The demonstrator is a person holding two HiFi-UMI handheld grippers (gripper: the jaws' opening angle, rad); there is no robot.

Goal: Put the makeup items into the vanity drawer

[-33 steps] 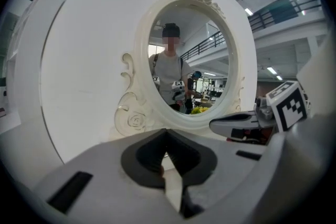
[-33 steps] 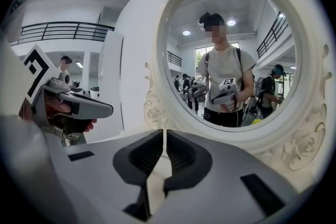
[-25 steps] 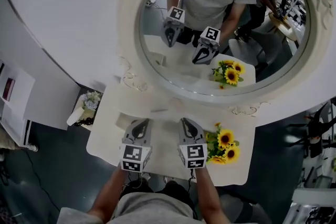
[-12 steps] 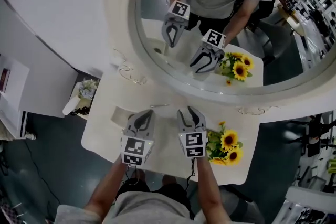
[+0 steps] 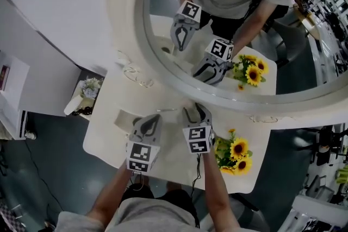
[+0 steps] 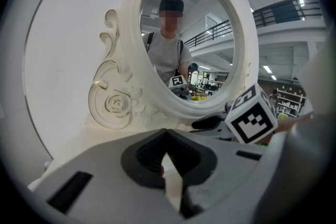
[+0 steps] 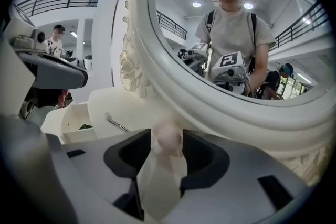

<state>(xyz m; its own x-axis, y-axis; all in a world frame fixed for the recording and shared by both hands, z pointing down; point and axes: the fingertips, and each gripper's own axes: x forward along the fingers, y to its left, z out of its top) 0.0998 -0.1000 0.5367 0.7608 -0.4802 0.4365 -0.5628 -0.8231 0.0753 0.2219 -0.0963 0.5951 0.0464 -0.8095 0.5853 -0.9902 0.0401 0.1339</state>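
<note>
On the white vanity top (image 5: pixel 163 157), my right gripper (image 5: pixel 197 110) is close under the oval mirror's frame. Its jaws are opening. A pale pink rounded thing (image 7: pixel 168 136) shows blurred between the tips of my right gripper (image 7: pixel 166 153), and the pads do not press on it. A thin metallic makeup stick (image 5: pixel 166 111) (image 7: pixel 116 122) lies on the top between the grippers. The open drawer (image 5: pixel 124 117) (image 7: pixel 73 122) is at the left, with a small dark green item inside. My left gripper (image 5: pixel 153 117) (image 6: pixel 167 157) is beside the drawer, shut and empty.
The big oval mirror (image 5: pixel 228 24) in its carved white frame (image 6: pixel 113 102) rises right behind the top and reflects both grippers and the person. A bunch of sunflowers (image 5: pixel 235 150) stands at the right. A small side table with flowers (image 5: pixel 87 96) is below, at the left.
My right gripper has moved forward toward the mirror frame and its jaws have spread apart. The left gripper has hardly moved.
</note>
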